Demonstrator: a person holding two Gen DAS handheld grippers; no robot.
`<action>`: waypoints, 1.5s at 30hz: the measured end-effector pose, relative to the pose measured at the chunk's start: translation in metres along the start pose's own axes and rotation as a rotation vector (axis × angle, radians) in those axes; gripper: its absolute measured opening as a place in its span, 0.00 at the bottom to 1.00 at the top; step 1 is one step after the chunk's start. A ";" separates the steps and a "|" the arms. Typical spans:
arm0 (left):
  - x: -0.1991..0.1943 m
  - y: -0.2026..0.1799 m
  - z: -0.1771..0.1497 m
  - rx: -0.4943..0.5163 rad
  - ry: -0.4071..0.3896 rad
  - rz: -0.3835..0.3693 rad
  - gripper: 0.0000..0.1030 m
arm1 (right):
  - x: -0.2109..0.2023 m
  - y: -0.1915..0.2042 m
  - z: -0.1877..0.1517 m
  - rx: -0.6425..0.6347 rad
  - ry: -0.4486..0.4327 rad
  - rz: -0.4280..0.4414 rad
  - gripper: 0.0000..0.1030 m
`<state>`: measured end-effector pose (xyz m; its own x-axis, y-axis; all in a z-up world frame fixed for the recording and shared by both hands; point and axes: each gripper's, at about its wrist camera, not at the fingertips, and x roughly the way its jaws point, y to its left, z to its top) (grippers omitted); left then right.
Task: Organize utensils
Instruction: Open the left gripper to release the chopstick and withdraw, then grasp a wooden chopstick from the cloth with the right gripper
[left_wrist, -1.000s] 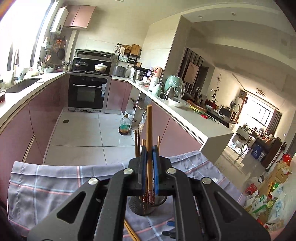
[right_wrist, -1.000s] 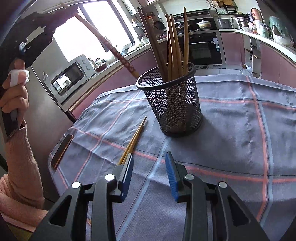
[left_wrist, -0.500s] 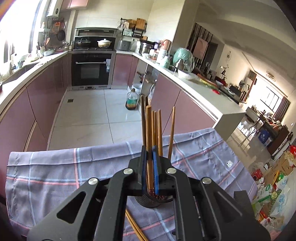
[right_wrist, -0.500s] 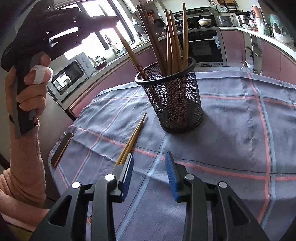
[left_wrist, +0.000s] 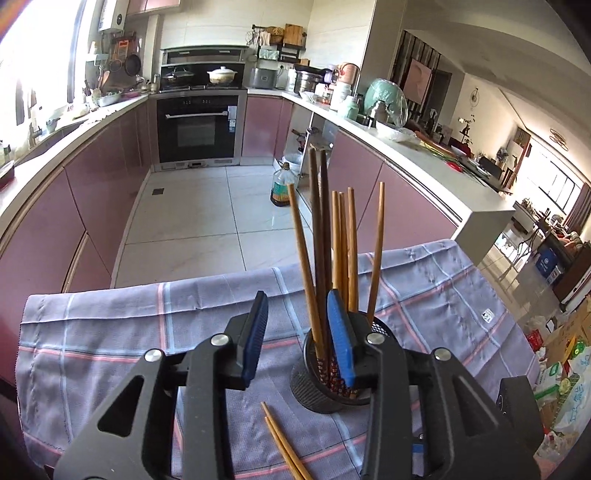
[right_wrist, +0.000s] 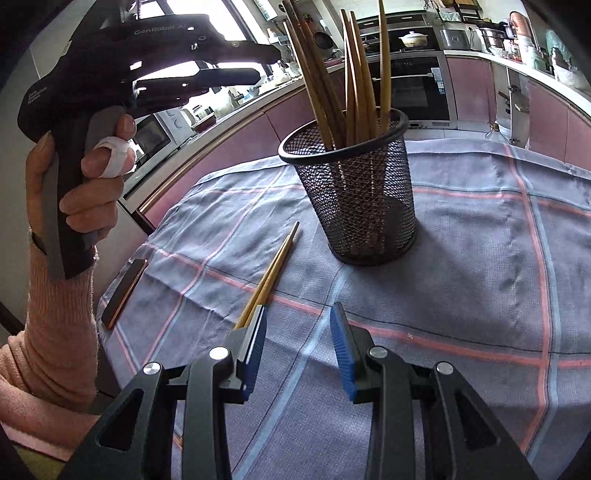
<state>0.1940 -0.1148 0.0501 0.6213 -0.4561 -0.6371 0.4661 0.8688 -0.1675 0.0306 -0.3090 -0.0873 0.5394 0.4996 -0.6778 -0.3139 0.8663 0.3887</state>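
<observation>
On the checked tablecloth (right_wrist: 480, 295), just beside the black mesh holder (right_wrist: 354, 192), lie the two loose bamboo chopsticks (right_wrist: 271, 275) you have left to put away. They rest side by side and touching, their far tips near the holder's base and their near ends running under the left finger of your right gripper (right_wrist: 297, 345). Expect them to be very light, stiff and thin, with a smooth surface that could roll or slide on the cloth. Lying flat on soft fabric, they give you little to get under, so the pads would probably have to press into the cloth on either side. I would take them near the middle or a little toward the thicker end, both together, so that they do not tip or scissor apart when lifted. The holder itself looks light too, and a knock from a long stick might tilt it.

Your right gripper has its blue pads spread partway, with nothing between them but cloth; its left finger sits over the ends of the loose pair without pinching them.

Your left gripper (left_wrist: 297, 336) hangs over the holder, and its jaws have just been opening. The dark patterned chopstick (left_wrist: 319, 258) now stands among the others in the holder, visible through the gap close to the right pad (left_wrist: 340, 339), and neither pad presses on it. The other pad is clear of everything.
</observation>
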 end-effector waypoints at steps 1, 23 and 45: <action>-0.003 0.001 -0.002 0.003 -0.009 0.007 0.34 | 0.002 0.002 0.001 -0.004 0.003 0.001 0.33; -0.033 0.060 -0.119 -0.101 0.039 0.057 0.42 | 0.064 0.041 0.020 -0.112 0.122 -0.056 0.26; -0.023 0.055 -0.149 -0.113 0.100 0.038 0.42 | 0.081 0.036 0.038 -0.128 0.174 -0.161 0.18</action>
<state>0.1115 -0.0277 -0.0568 0.5684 -0.4061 -0.7155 0.3661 0.9037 -0.2221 0.0925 -0.2370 -0.1046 0.4515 0.3377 -0.8259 -0.3372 0.9216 0.1924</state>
